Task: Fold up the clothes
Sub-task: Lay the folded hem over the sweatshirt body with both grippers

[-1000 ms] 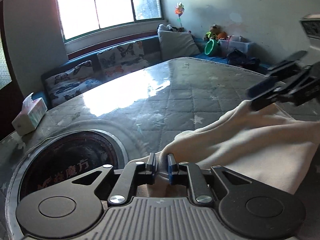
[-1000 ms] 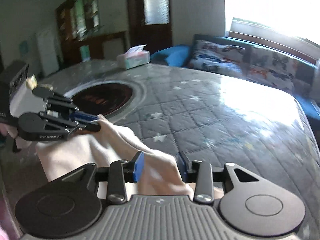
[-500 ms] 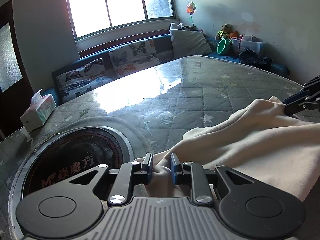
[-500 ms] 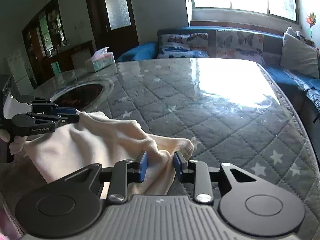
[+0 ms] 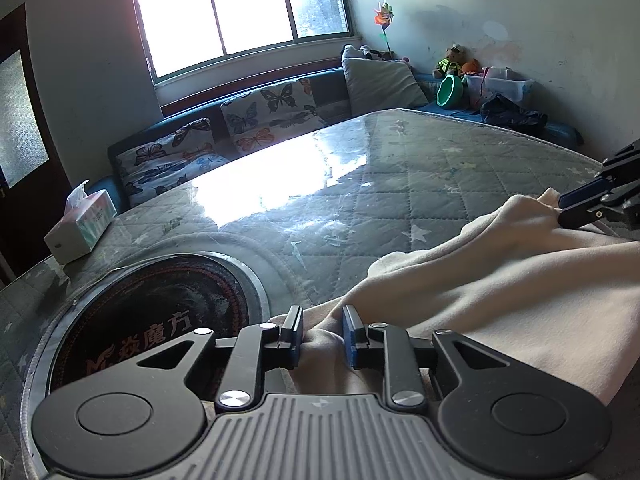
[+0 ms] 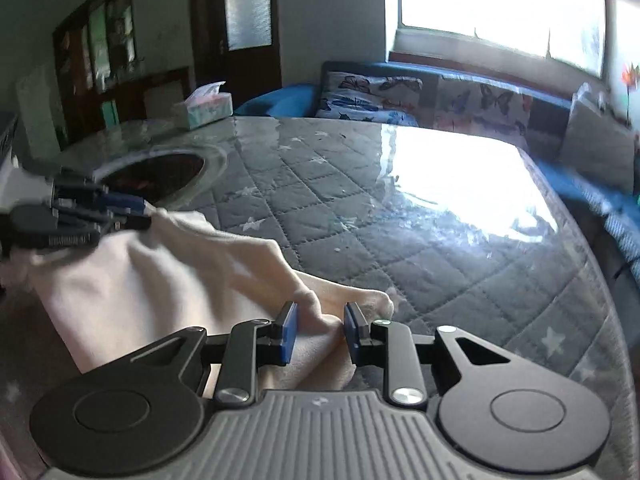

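On the table's near edge our cloth stretches lengthwise between both grippers. Our left gripper, just opening, and right gripper, just closing, each pinch a bunched end. Round inlay beside the left end; tissue box well apart.

Grey quilted table with star pattern under a glossy clear cover.
On it: cream fleece garment, white tissue box, round black inset plate.

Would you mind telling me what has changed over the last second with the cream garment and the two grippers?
The cream garment has been lowered and spread along the table. The left gripper has just been opening and the right gripper closing, each with cloth bunched between its jaws. The tissue box stayed put.
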